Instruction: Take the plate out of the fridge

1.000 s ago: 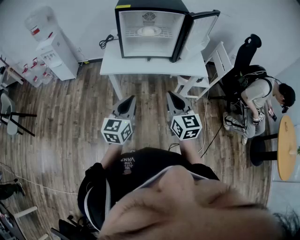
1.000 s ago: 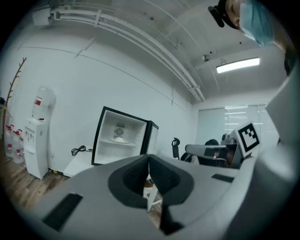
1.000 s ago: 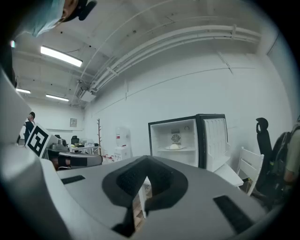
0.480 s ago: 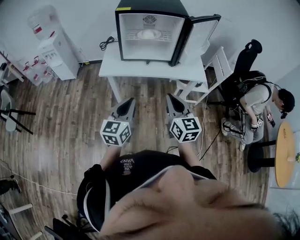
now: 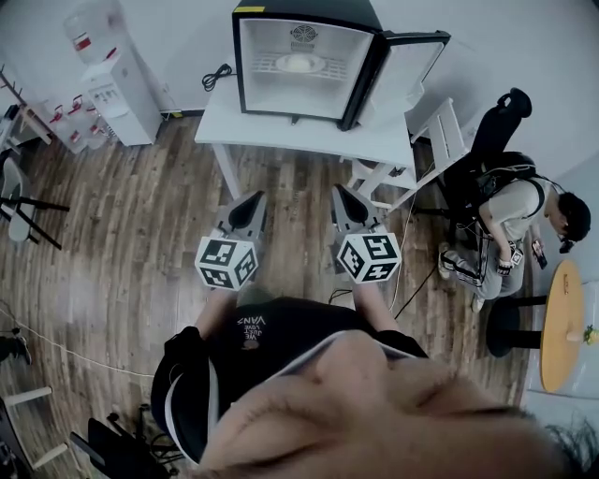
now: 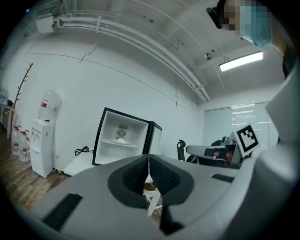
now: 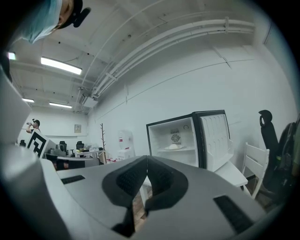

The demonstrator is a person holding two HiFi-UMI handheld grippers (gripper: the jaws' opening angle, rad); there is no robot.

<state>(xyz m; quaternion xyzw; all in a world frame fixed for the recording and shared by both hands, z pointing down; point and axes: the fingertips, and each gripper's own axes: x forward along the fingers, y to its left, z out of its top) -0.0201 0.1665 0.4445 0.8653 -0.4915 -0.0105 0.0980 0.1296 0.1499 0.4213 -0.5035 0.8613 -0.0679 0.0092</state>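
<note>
Plate [image 5: 299, 64], apparently, waits on the open fridge [image 5: 304, 11] shelf; left gripper [image 5: 253, 200] and right gripper [image 5: 342, 194], jaws together and empty, aim level at it for the approach.

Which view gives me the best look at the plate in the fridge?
Head view: the plate shows largest there, on the shelf of the open fridge. Both gripper views show it small and side-on, far beyond the jaws.
</note>
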